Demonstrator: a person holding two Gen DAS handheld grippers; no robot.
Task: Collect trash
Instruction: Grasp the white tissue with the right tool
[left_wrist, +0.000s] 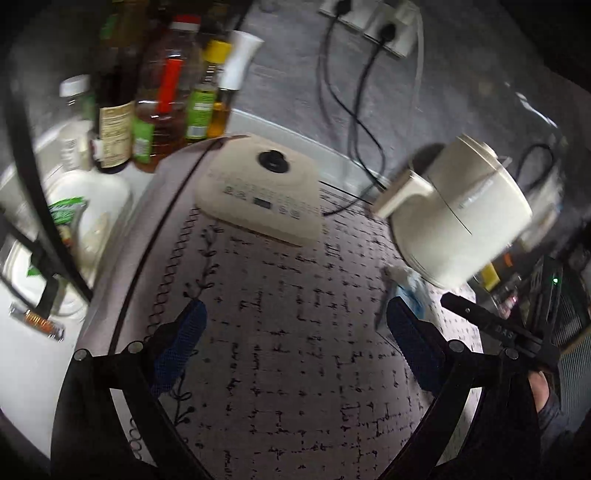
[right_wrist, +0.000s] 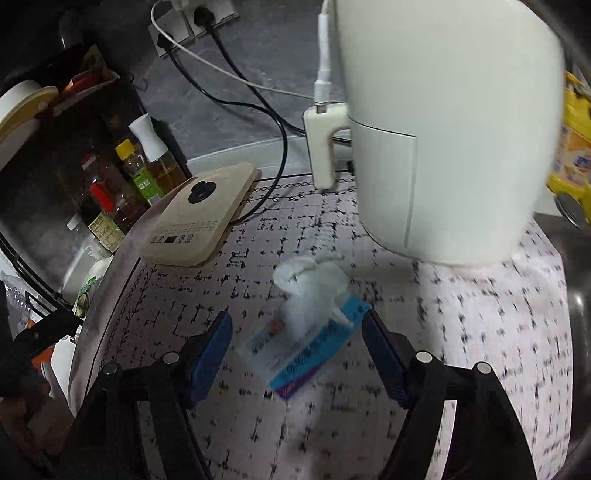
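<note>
A crumpled white tissue lies on a blue and purple wrapper on the patterned mat, just in front of a white kettle. My right gripper is open, its blue pads either side of the wrapper, slightly above it. In the left wrist view the same trash shows small beside the kettle, right next to my right fingertip. My left gripper is open and empty over bare mat.
A beige kettle base with a black connector sits on the mat. Oil and sauce bottles crowd the back left. Cables run to wall sockets. A yellow package and a sink edge lie at the right.
</note>
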